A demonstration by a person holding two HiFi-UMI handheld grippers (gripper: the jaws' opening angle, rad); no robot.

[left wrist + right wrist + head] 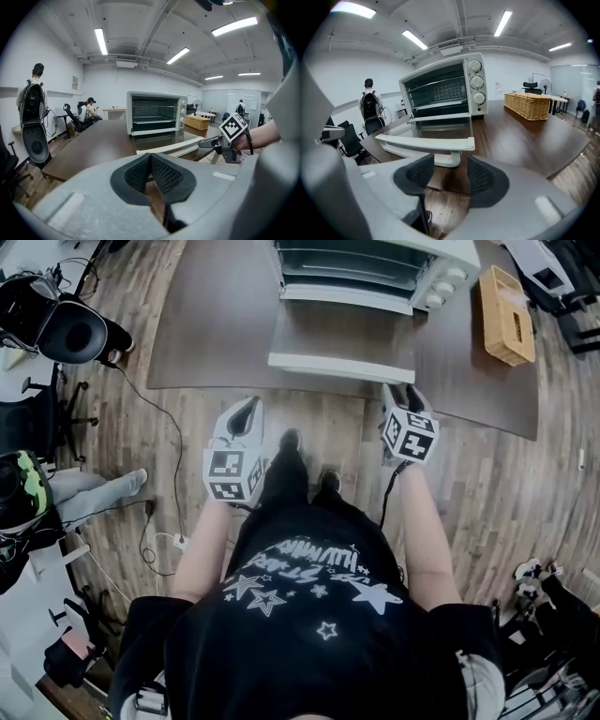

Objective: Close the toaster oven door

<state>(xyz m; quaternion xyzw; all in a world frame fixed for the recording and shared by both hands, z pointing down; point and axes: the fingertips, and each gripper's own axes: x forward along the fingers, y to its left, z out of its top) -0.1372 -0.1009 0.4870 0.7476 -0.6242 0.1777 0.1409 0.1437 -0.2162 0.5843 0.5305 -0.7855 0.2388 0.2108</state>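
Black star-print T-shirt (309,615) fills the bottom of the head view, with both bare forearms stuck out forward over the wood floor (487,493).

Left gripper (246,416) hangs over the floor just short of the table's front edge, off to the left of the oven door. In its own view the pads meet at the tips with nothing pinched in there. It's tilted a bit downward.

Right gripper (405,395) is further forward, right at the table edge by the right end of the door handle (340,367). Its jaws are spread with a clear gap between the pads. From its own view the handle's end bracket sits just past that gap and the pads aren't pressing on it. Can't tell if anything actually touches.

Toaster oven (375,268) sits at the back of the dark brown table (216,334). Its door (342,334) is dropped all the way open, lying flat toward the person, so the white handle ends up near the table's front edge. You can see the racks inside and three knobs down the right side. A wicker basket (506,315) is on the table, off to the right of the oven.

Room's an office: strip lights on the ceiling, cables (155,521) trailing on the floor at left, a person with a backpack (33,101) standing off to the left, office chairs and another table further back.
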